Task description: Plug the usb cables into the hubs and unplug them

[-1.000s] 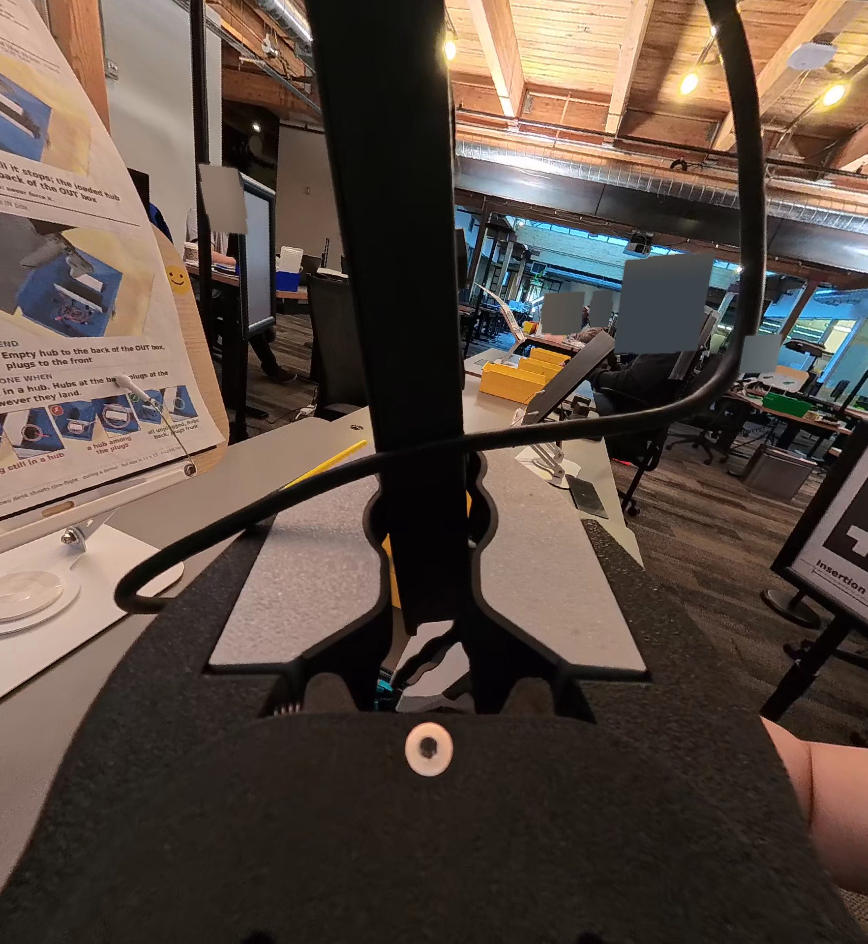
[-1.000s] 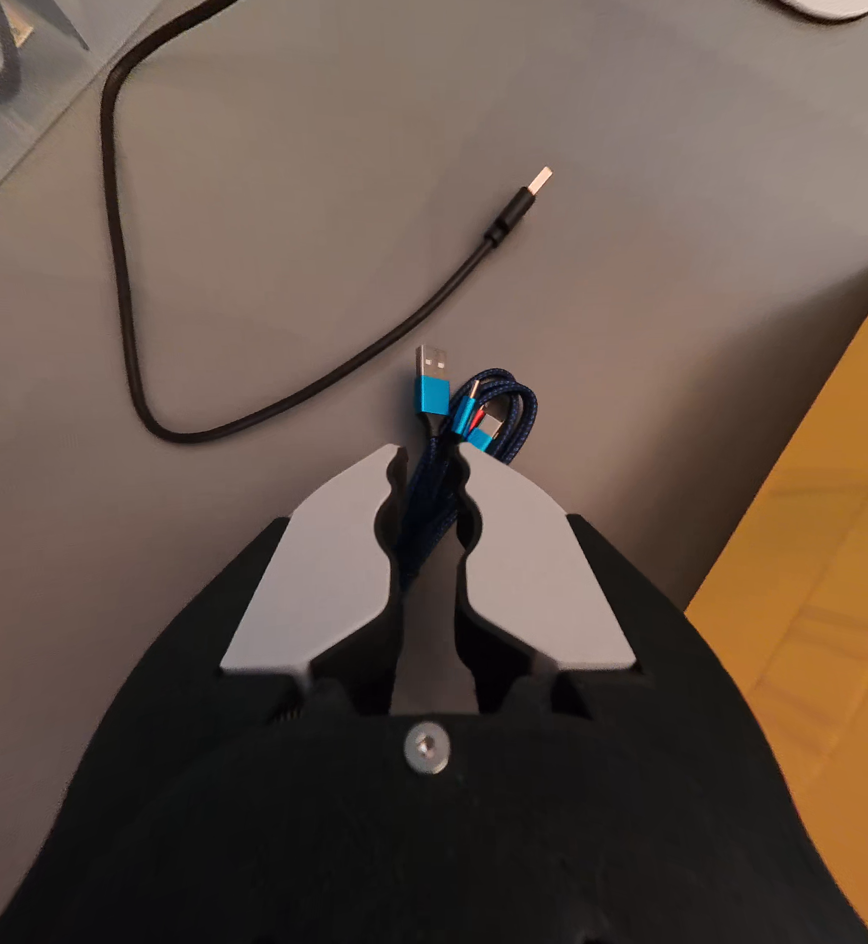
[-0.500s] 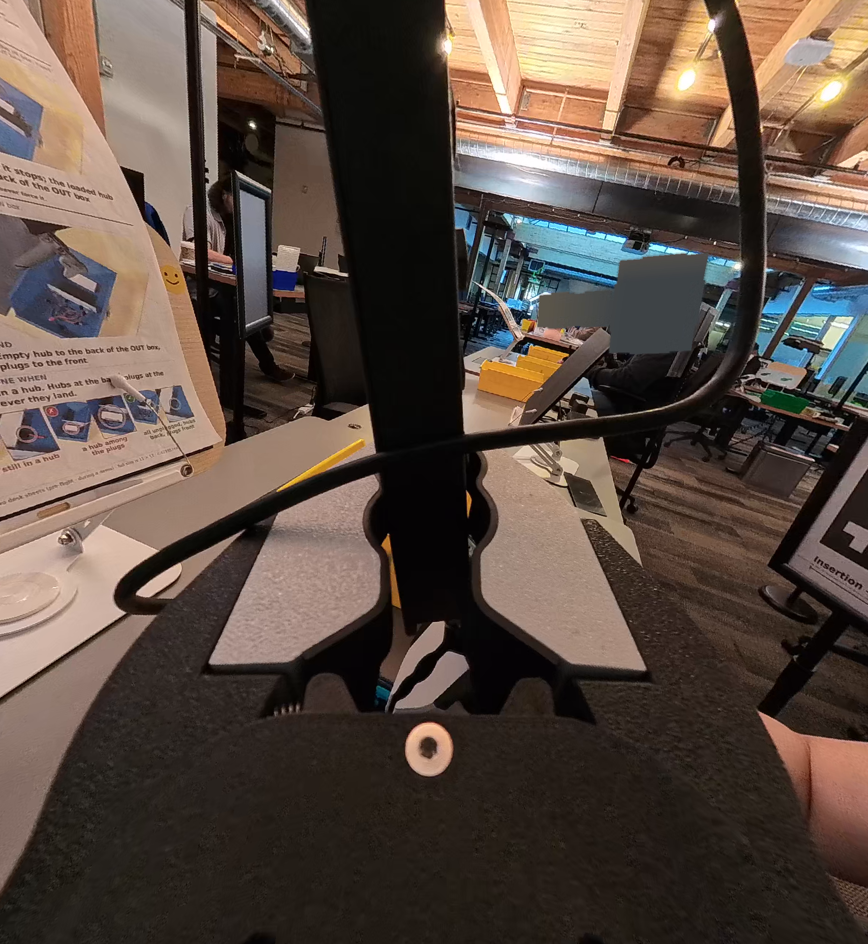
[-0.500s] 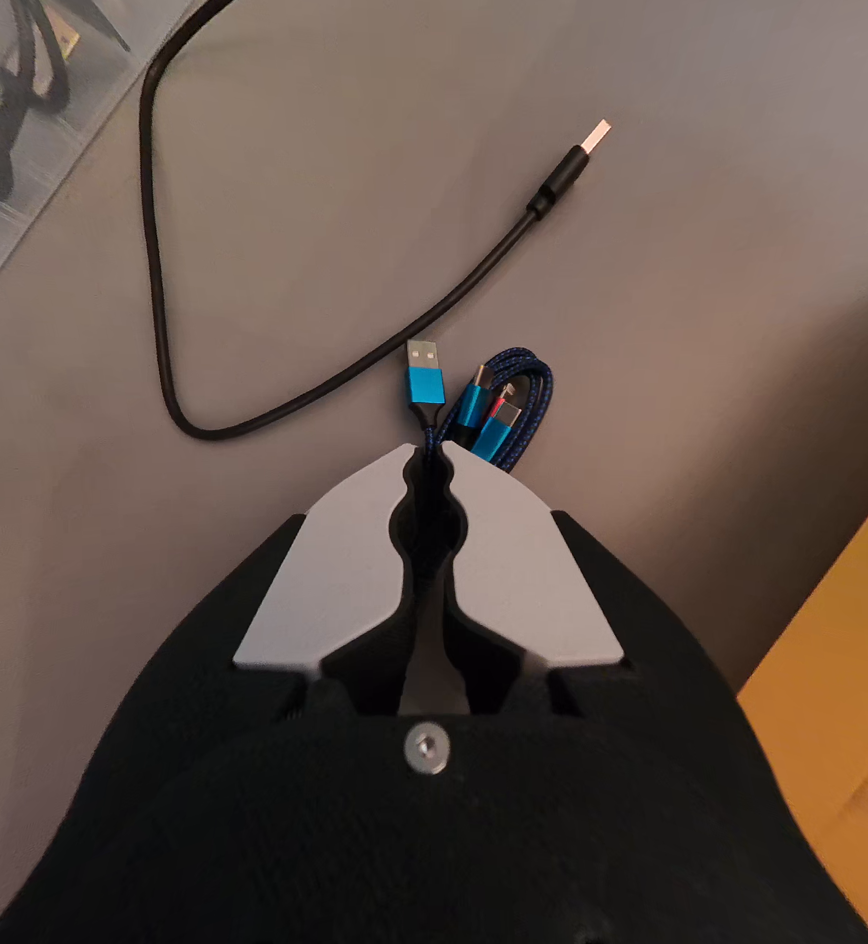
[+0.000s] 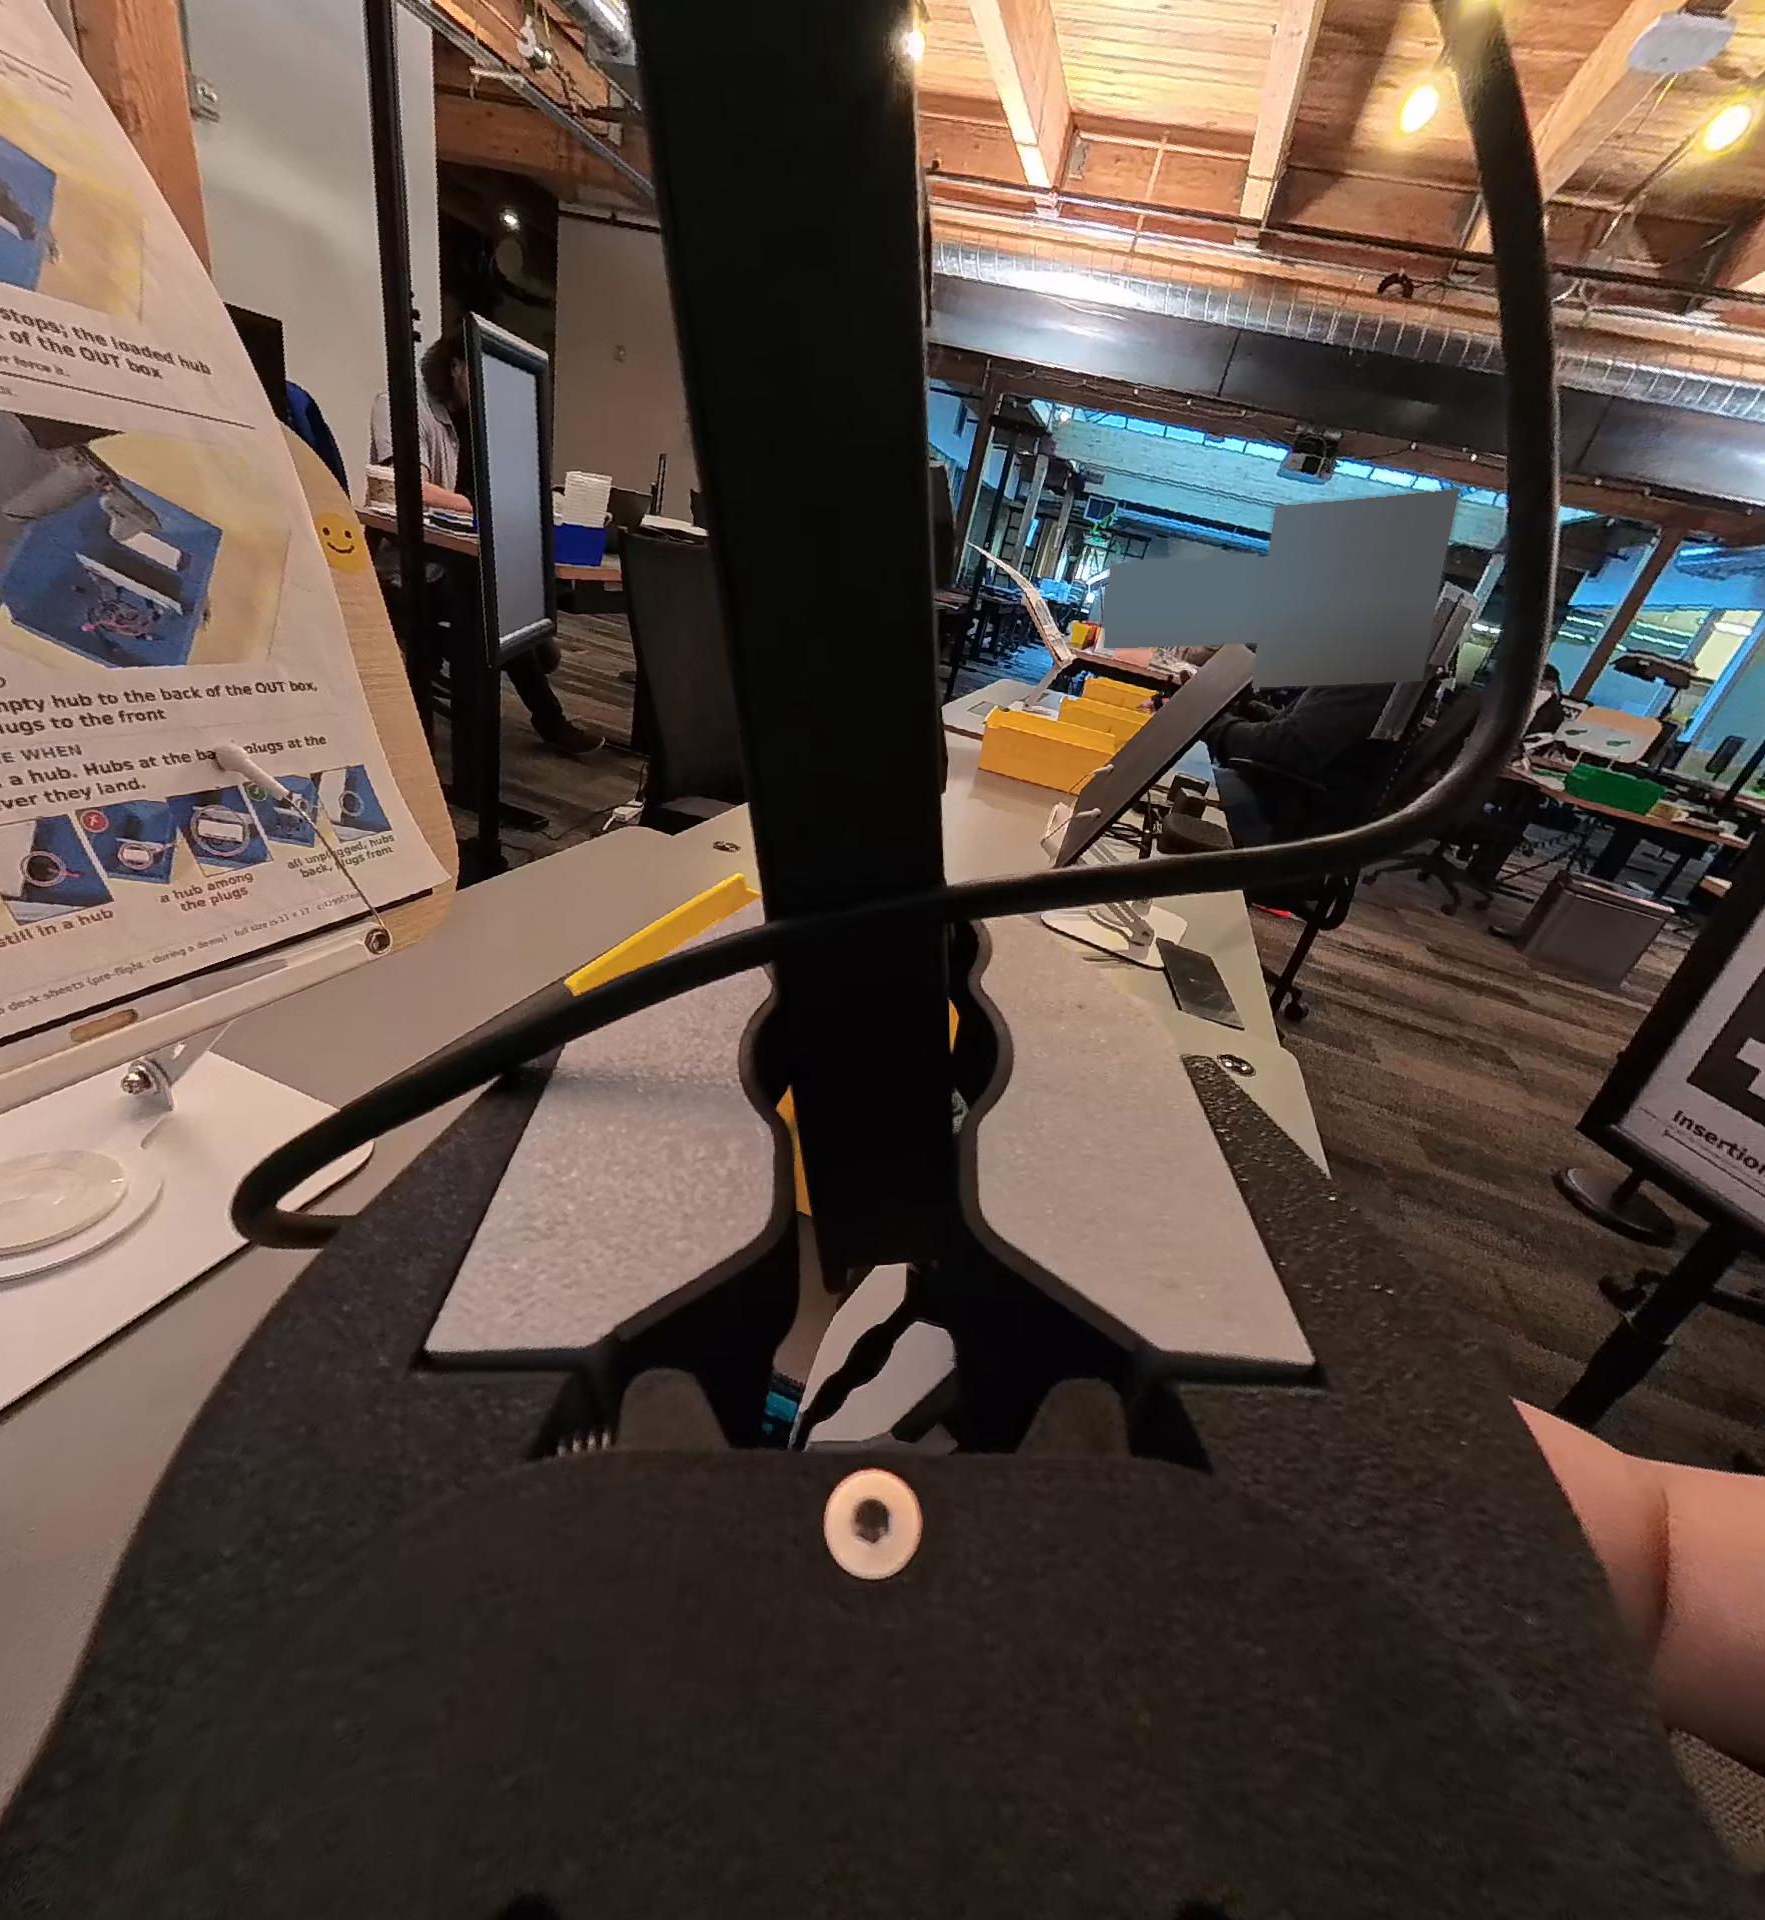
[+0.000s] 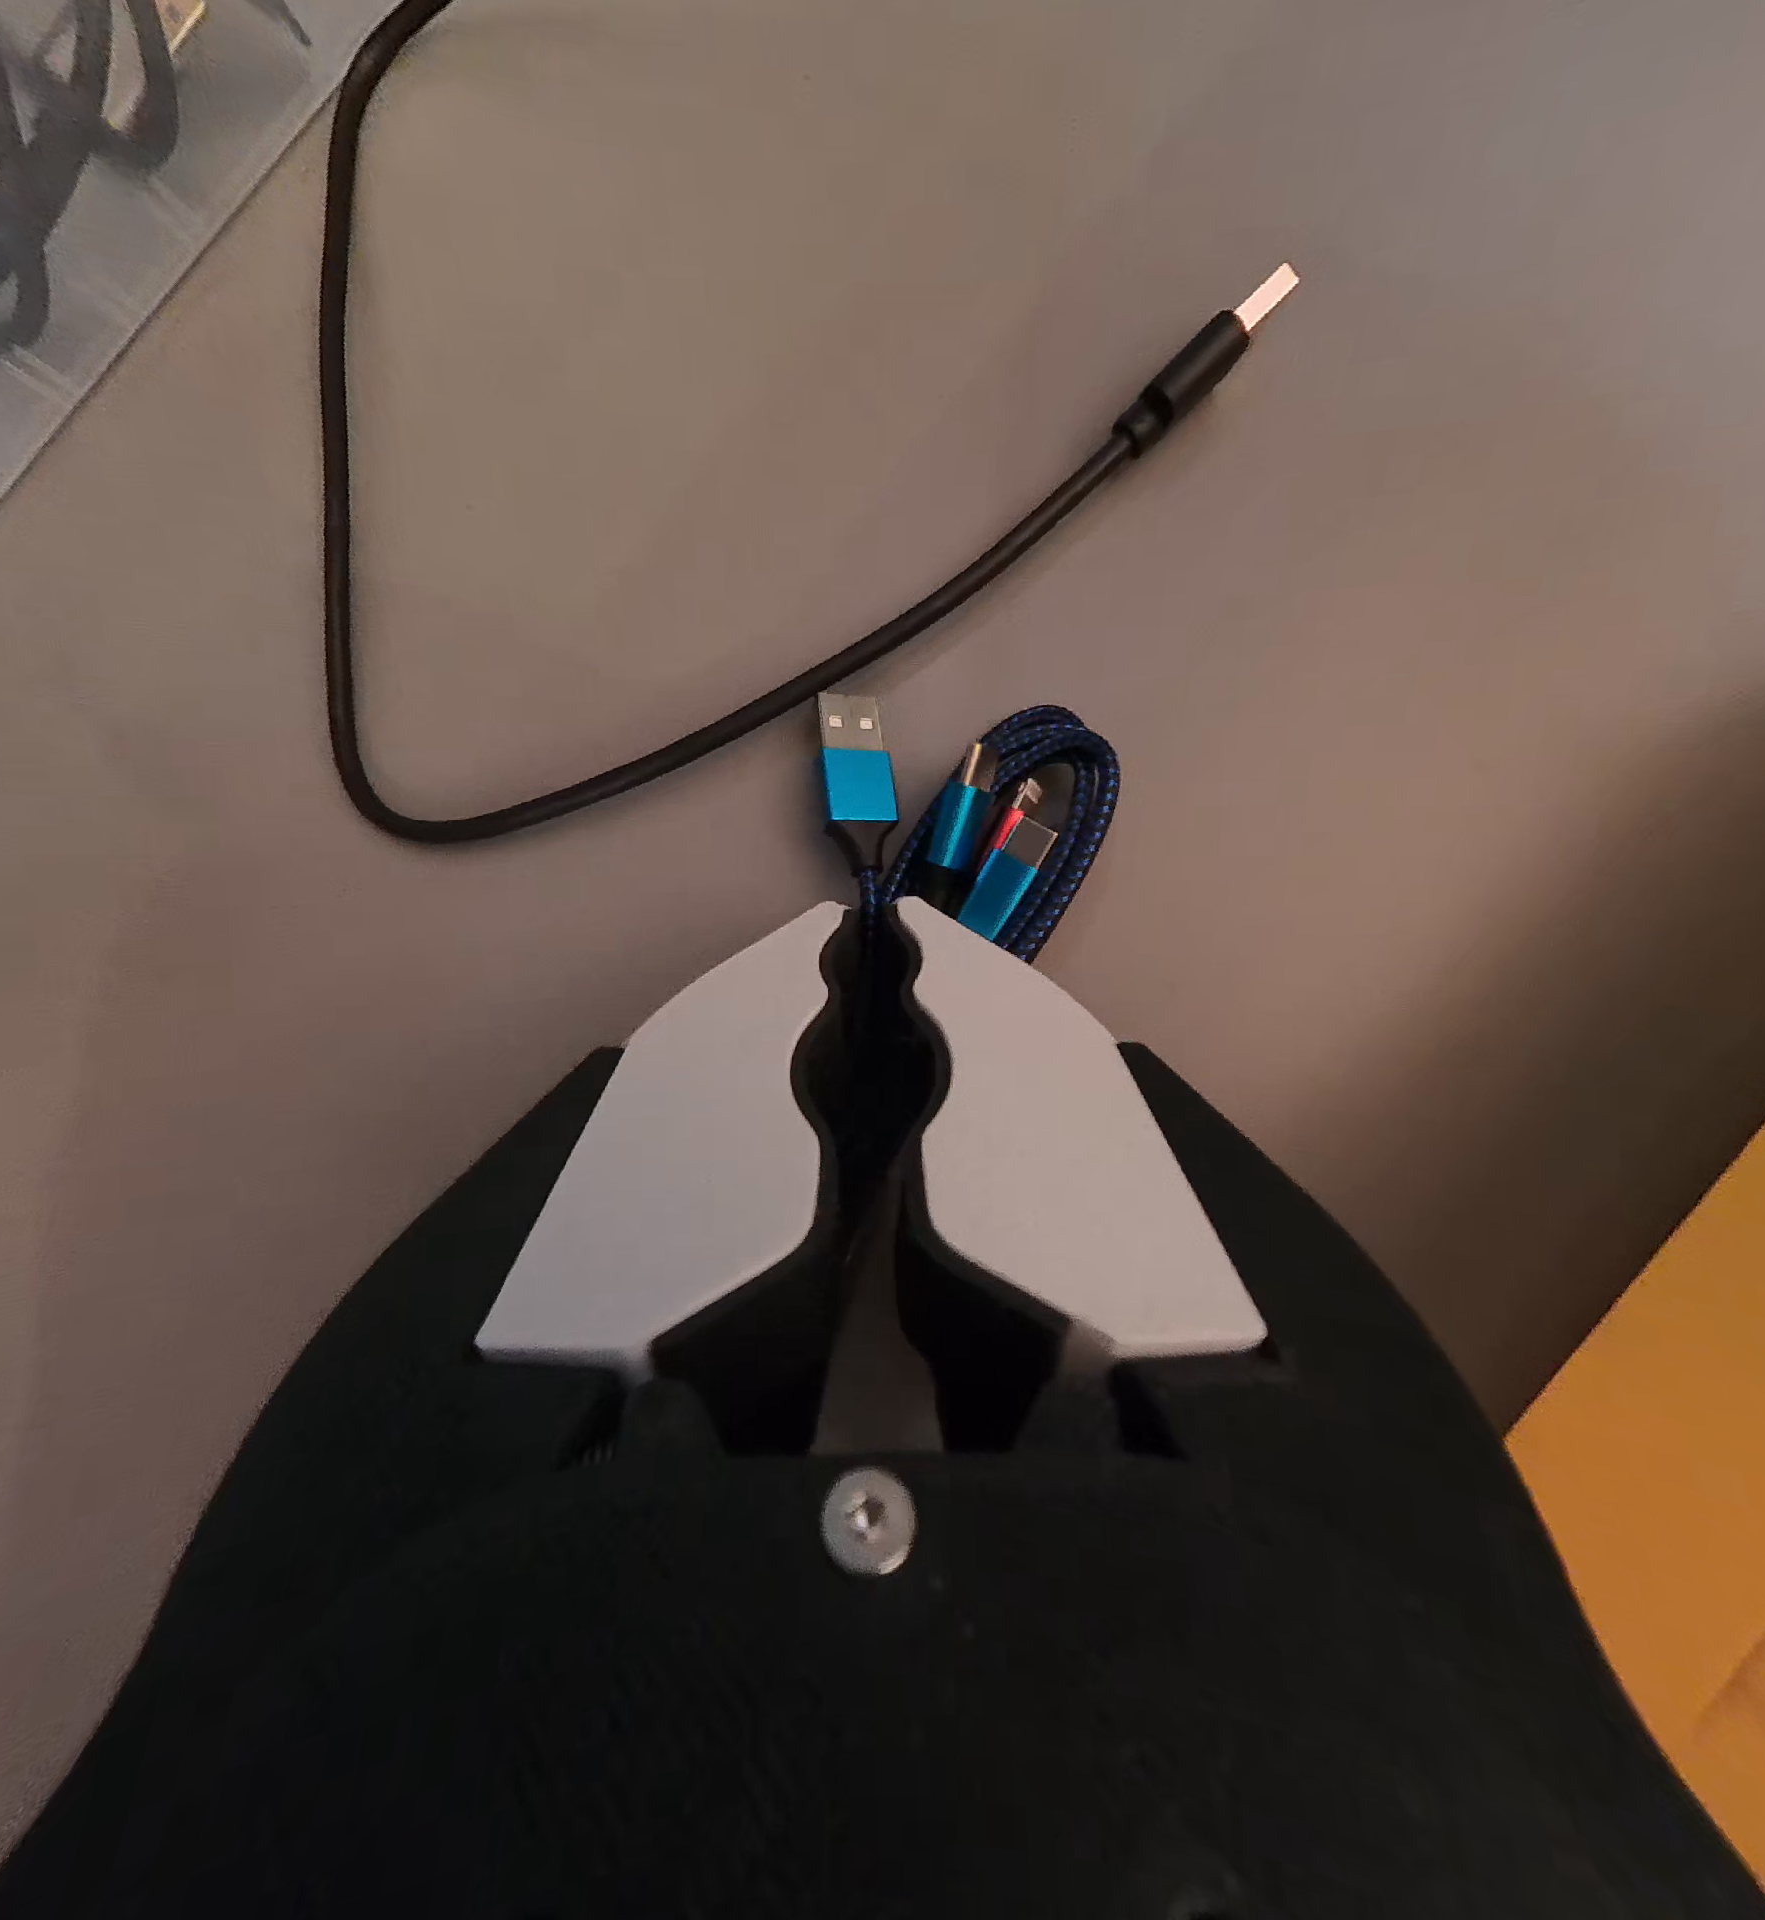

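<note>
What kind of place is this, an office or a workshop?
Probably an open-plan workspace used as a lab: rows of desks and office chairs under a timber-beam ceiling, yellow parts bins, and an instruction sheet propped on a stand on the table.

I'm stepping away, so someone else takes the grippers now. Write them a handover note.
Left gripper: shut on the long black bar-shaped USB hub, held upright above the grey table; its thin black lead loops around in front.
Right gripper: shut on the blue braided multi-plug cable, just behind its blue-shelled USB-A plug, which points away over the table.
The lead's own plug lies free on the table.
Done: hub and cable are both gripped.
Left: nothing visibly plugged in; insert the plug, then unplug.
</note>
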Demonstrator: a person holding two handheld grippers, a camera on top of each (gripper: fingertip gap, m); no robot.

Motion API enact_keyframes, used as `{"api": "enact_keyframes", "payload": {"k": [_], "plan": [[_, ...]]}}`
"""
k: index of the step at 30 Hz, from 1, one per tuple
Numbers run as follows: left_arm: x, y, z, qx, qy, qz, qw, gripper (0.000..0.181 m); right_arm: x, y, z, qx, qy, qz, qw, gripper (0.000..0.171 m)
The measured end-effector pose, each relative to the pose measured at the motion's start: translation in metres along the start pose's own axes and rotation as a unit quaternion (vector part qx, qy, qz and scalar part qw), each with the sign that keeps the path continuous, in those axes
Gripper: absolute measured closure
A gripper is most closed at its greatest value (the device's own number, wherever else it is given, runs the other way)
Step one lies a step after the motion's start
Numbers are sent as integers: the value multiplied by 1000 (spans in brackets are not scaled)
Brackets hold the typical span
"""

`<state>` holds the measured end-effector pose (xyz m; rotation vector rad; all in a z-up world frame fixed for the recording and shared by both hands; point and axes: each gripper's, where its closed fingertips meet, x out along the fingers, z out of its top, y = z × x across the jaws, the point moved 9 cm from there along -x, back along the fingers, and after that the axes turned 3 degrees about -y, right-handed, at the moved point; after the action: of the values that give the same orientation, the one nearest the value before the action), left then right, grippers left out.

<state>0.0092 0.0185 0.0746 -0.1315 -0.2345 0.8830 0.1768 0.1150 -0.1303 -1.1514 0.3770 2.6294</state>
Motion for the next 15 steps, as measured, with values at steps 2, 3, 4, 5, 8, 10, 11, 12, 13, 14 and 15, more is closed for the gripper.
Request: {"api": "enact_keyframes", "payload": {"k": [2, 3, 4, 5, 8, 10, 11, 12, 13, 14, 15], "plan": [[0, 0, 0, 0, 0, 0, 1000, 155, -2, 3, 2, -12, -4, 5, 1000, 166], [-1, 0, 0, 0, 0, 0, 1000, 155, -5, 5, 4, -19, -16, 11, 1000, 166], [-1, 0, 0, 1, -1, 1, 1000, 154, -8, 7, 6, -27, -30, 17, 999, 166], [-2, 0, 1, 1, -3, 1, 1000, 155, -12, 9, 9, -37, -42, 13, 998, 166], [-4, 1, 2, 0, -7, 2, 1000, 154, -23, 14, 14, -84, -66, -6, 994, 166], [-4, 2, 2, -2, -7, 2, 1000, 154, -26, 17, 16, -98, -75, -21, 992, 166], [-5, 2, 2, -3, -7, 3, 1000, 154, -25, 19, 16, -108, -77, -20, 991, 167], [-5, 3, 2, -3, -7, 4, 1000, 154, -23, 21, 16, -125, -77, -17, 989, 167], [-5, 3, 2, -3, -7, 5, 1000, 154, -18, 24, 16, -141, -72, -16, 987, 167], [-6, 3, 2, -4, -8, 5, 1000, 154, -12, 26, 14, -147, -57, -16, 987, 166], [-6, 3, 2, -4, -9, 5, 1000, 155, -5, 28, 12, -154, -40, -14, 987, 166]]}}
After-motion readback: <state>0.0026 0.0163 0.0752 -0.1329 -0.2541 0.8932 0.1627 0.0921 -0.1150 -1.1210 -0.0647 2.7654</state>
